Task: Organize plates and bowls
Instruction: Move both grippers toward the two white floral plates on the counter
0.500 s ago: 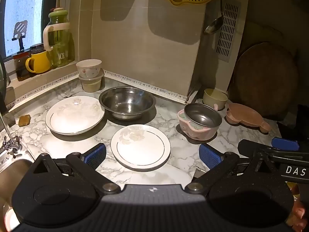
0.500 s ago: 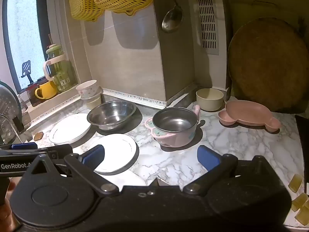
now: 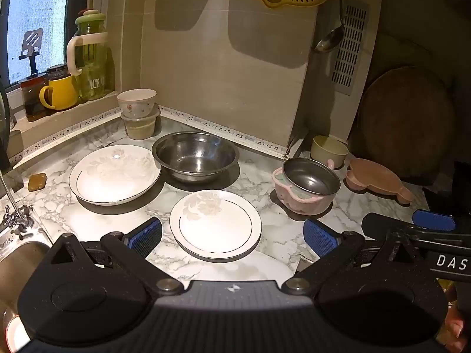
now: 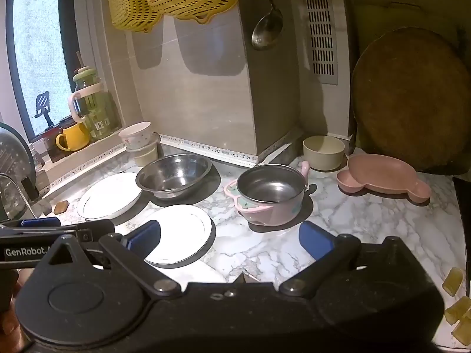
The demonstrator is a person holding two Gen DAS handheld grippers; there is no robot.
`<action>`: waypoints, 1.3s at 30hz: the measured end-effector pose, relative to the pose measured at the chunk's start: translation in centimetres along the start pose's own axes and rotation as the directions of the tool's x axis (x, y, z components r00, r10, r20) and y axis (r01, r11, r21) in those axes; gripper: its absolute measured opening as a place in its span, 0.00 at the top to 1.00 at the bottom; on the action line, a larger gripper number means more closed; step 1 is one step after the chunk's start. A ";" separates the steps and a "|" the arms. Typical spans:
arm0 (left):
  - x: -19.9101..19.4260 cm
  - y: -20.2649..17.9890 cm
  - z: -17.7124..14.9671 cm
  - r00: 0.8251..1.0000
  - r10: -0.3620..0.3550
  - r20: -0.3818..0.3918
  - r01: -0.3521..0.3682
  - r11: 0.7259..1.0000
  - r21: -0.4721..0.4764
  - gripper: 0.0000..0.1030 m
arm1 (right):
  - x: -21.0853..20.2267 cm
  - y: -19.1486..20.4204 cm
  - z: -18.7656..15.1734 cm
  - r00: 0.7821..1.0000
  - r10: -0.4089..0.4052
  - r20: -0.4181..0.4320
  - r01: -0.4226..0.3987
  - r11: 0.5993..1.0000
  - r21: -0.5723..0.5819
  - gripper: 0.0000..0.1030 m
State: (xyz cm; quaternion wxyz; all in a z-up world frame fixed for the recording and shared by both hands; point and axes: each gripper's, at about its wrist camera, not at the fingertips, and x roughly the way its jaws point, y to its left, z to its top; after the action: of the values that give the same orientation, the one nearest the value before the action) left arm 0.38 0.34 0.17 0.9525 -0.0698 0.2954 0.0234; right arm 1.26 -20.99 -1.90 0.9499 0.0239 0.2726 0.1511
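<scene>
Blue-padded left gripper (image 3: 232,232): jaws wide apart, empty, small white plate (image 3: 215,224) lying flat between the pads at twelve o'clock, nearest of all dishes. Right gripper (image 4: 229,235): equally spread, empty; pink-rimmed steel bowl (image 4: 270,194) at one o'clock, same plate at ten. Large plate (image 3: 114,173) and steel bowl (image 3: 195,156) lie farther back on the marble counter (image 4: 368,220).

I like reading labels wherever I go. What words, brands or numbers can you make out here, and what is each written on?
"ICE C", cut off, in pale letters on the tall green glass pitcher with a cream handle on the window ledge.
"DAS", cut off at the picture's edge, on the black arm of the right gripper.
"GenRobot.", cut off, on the black arm of the left gripper.
The strip of small dark marks along the counter's back edge looks like a pattern, not readable text.
</scene>
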 end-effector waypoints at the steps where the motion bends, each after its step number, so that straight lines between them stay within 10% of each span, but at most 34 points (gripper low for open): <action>1: 0.0 0.0 0.0 1.000 0.000 0.001 0.000 1.000 -0.001 0.00 | 0.0 0.0 0.0 1.000 -0.001 0.000 0.001 1.000 0.000 0.02; 39: 0.9 0.9 0.5 1.000 0.012 0.017 -0.012 1.000 -0.004 0.00 | 1.1 0.3 0.3 1.000 0.023 0.005 -0.023 1.000 -0.013 0.08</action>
State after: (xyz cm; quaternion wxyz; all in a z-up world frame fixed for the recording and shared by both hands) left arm 1.32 1.35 -0.07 0.9547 -0.0699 0.2875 0.0302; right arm 2.22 -20.37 -2.18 0.9490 0.0215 0.2687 0.1637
